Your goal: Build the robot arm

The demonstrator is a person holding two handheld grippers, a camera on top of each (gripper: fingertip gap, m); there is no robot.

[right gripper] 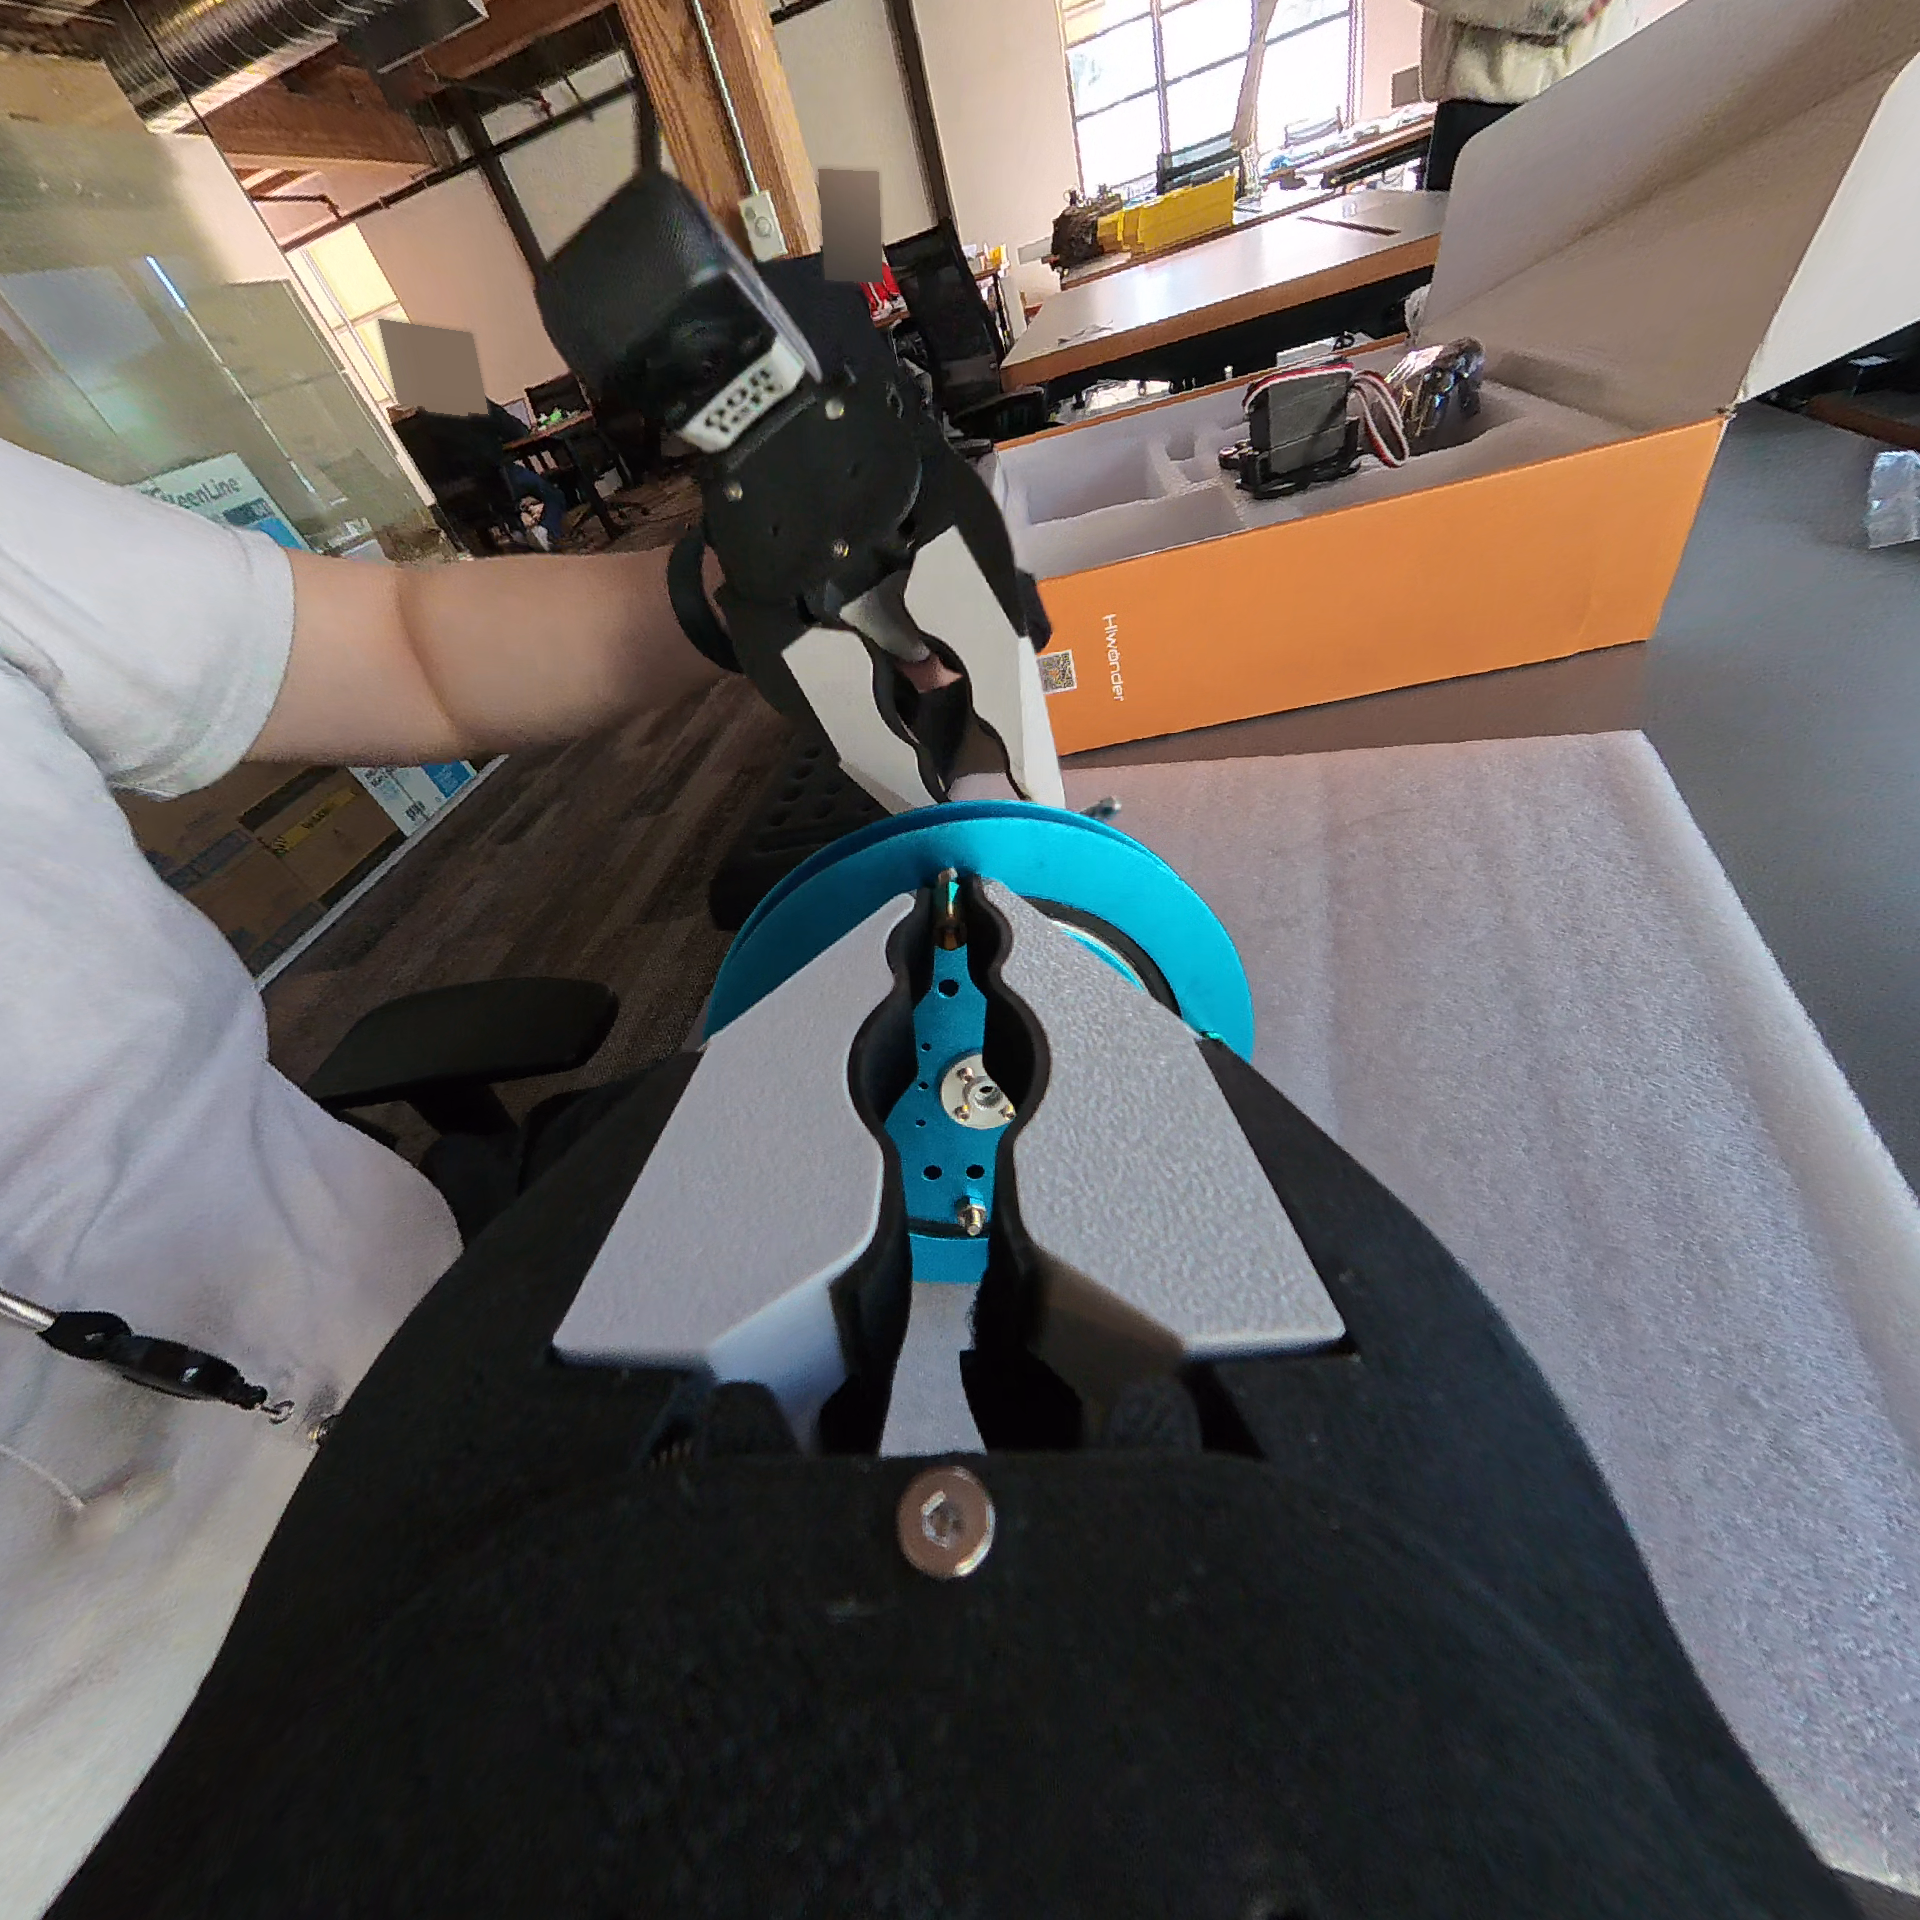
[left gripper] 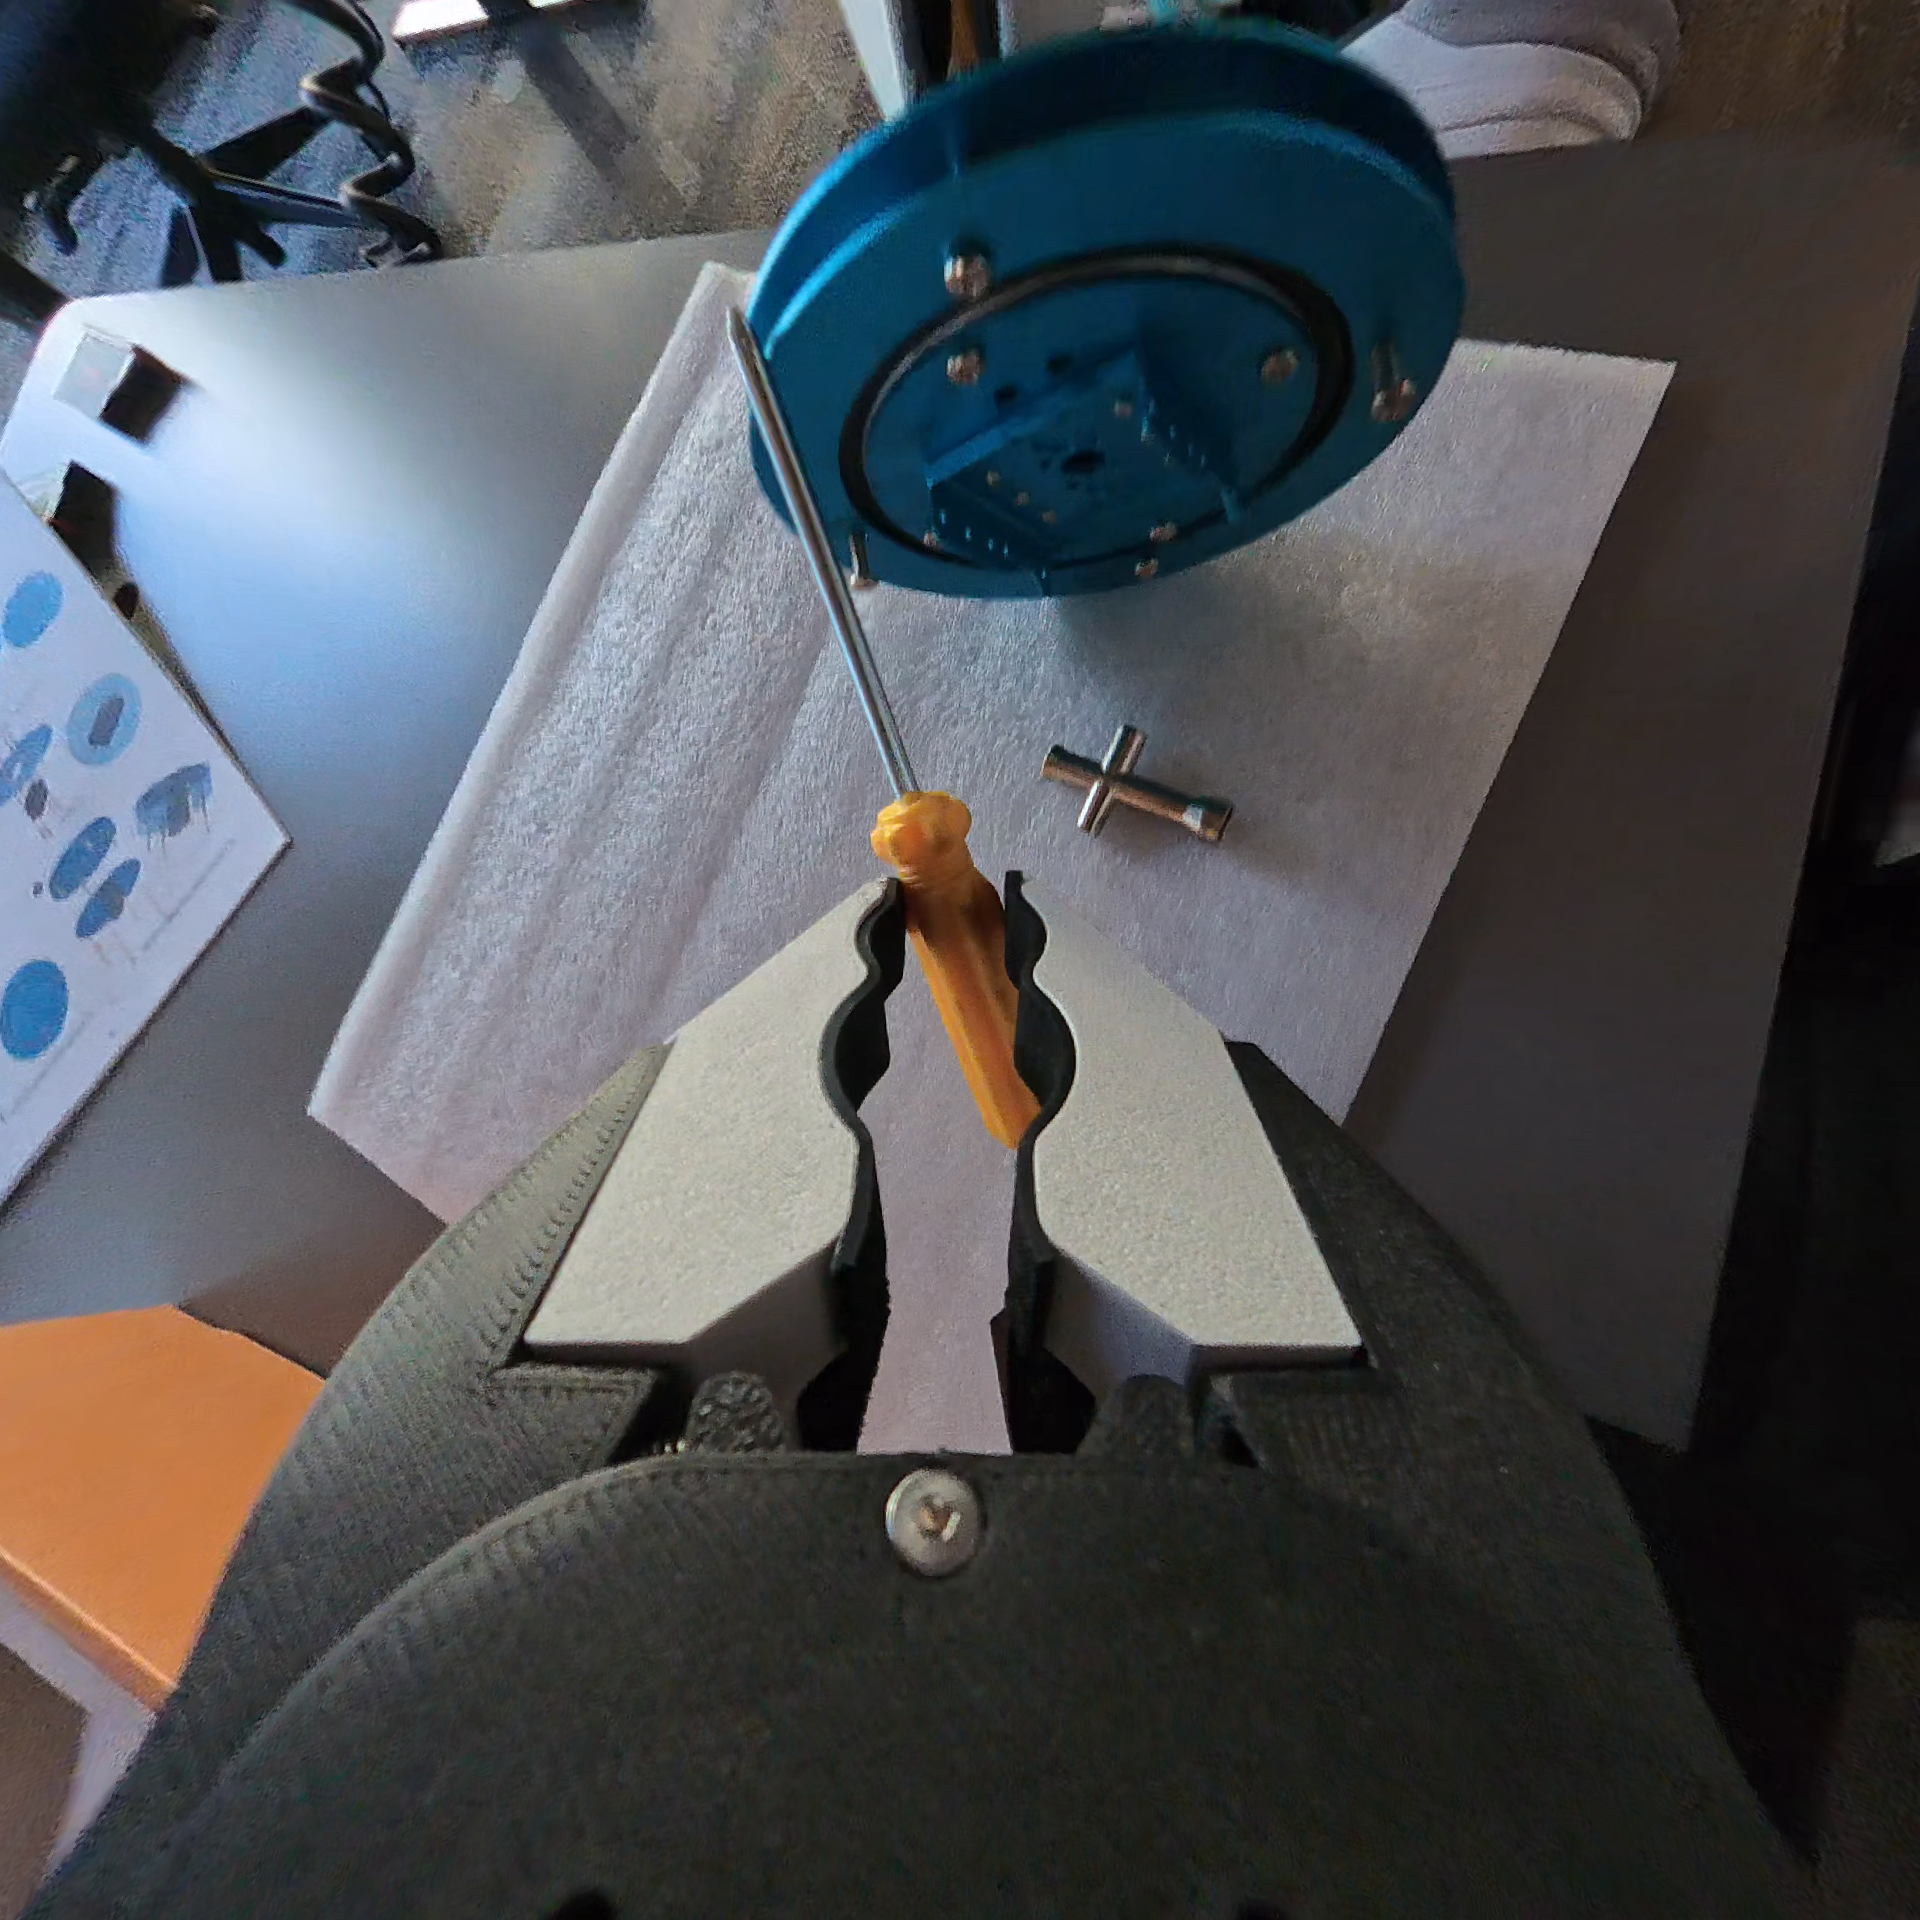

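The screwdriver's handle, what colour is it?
Orange, translucent-looking; the screwdriver shows best in the left wrist view.

a wooden post rises mid-room. right of it, bright windows above long desks; left of it, glass partitions. below it, wood-plank floor, black chair.

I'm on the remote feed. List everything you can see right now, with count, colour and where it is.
screwdriver: 1, orange handle, steel shaft; in left gripper, tip beside disc rim
disc assembly: 1, blue metal; held above foam by right gripper
cross wrench: 1, silver; on foam
foam sheet: 1, white; on grey table
printed sheet: 1, white; table's left edge
box: 1, orange, open; beyond foam
left gripper: black and grey
right gripper: black and grey
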